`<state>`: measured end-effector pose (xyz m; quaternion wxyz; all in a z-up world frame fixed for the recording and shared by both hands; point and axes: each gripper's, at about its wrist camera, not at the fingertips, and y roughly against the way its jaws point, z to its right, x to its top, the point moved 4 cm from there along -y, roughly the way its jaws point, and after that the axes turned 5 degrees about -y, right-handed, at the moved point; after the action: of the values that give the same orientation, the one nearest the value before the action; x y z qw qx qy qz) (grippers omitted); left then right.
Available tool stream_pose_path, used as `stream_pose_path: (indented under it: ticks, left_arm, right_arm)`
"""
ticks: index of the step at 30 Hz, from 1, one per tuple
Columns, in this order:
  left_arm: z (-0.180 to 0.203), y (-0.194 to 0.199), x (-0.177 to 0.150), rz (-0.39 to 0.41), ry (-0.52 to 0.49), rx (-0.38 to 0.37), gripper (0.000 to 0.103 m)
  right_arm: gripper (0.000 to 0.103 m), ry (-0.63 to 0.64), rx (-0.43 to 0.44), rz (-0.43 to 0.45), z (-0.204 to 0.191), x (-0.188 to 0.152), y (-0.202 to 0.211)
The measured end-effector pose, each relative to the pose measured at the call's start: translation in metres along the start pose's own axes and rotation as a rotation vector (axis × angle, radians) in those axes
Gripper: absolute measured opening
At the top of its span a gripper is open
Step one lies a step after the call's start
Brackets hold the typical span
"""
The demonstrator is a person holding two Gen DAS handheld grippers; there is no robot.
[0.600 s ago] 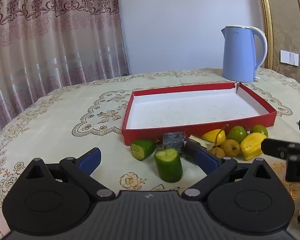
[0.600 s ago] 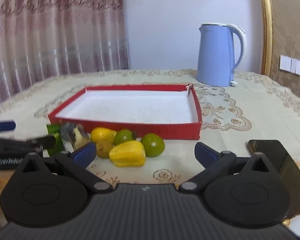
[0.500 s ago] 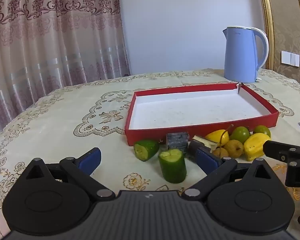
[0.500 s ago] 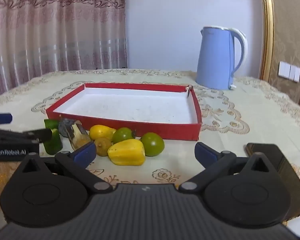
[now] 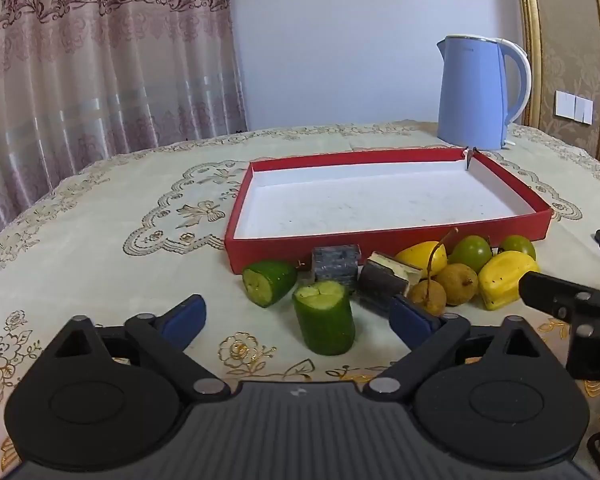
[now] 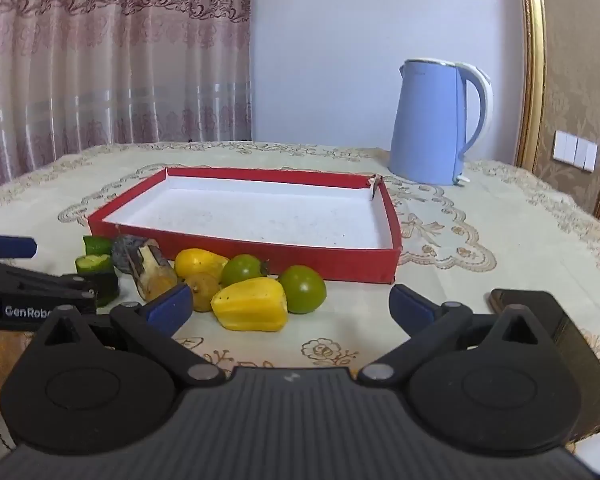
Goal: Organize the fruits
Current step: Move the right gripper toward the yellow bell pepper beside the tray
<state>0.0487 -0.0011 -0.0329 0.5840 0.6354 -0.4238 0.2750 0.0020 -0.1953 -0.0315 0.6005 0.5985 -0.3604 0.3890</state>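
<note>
Nothing has gone into the red tray [image 5: 384, 246] yet: its white floor lies bare in both views, so the organizing stands at its very start. All the produce sits on the tablecloth [image 5: 100, 240] in a loose row just along the tray's near wall. At the left end lie 2 cut green cucumber pieces, one on its side [image 5: 269, 282] close to the tray's near-left corner and one standing upright [image 5: 325, 322] nearer the camera. Behind them sit a dark grey block-like piece [image 5: 335, 263] and a dark-skinned cut piece with a pale face [image 5: 386, 280]; what these are I cannot tell. To the right come a yellow fruit [image 5: 422, 254], 2 small brownish pears [image 5: 457, 278], 2 round green fruits [image 5: 471, 253] and a yellow ridged fruit [image 6: 251, 305] at the near edge of the cluster. The left gripper [image 5: 298, 316] hovers spread wide and empty, with the upright cucumber piece ahead between its blue pads but untouched. The right gripper [image 6: 290, 305] is likewise fully spread and holds nothing, facing the yellow ridged fruit and the green fruit beside it [image 6: 302, 289]. A blue kettle [image 6: 440, 124] stands beyond the tray's far-right corner, and a dark phone [image 6: 540, 312] lies at the near right. By my judgement every piece is left to move, roughly 10 in all.
</note>
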Motion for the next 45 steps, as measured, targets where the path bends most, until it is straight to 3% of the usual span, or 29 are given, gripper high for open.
stream_pose_path:
  ticks: [9,13,20,31,45]
  left_arm:
    - [-0.005,-0.005,-0.001,-0.009,0.022,-0.007,0.092]
    - [-0.003,-0.008,-0.001,-0.021,0.024,-0.014,0.071]
    - [0.001,-0.008,-0.002,-0.021,0.011,-0.021,0.070]
    - [-0.005,-0.009,-0.001,0.015,0.018,0.018,0.093]
    - [-0.013,-0.015,-0.004,0.029,0.051,0.043,0.098]
  right_arm:
    - [0.103,0.001,0.016,-0.002,0.001,-0.001,-0.001]
    - [0.103,0.017,0.022,-0.011,-0.001,-0.002,-0.002]
    - [0.103,0.019,0.025,-0.003,-0.002,-0.001,-0.001]
    - [0.103,-0.033,0.053,0.014,0.004,-0.002,-0.004]
    - [0.103,-0.287,0.126,-0.042,0.034,-0.010,-0.022]
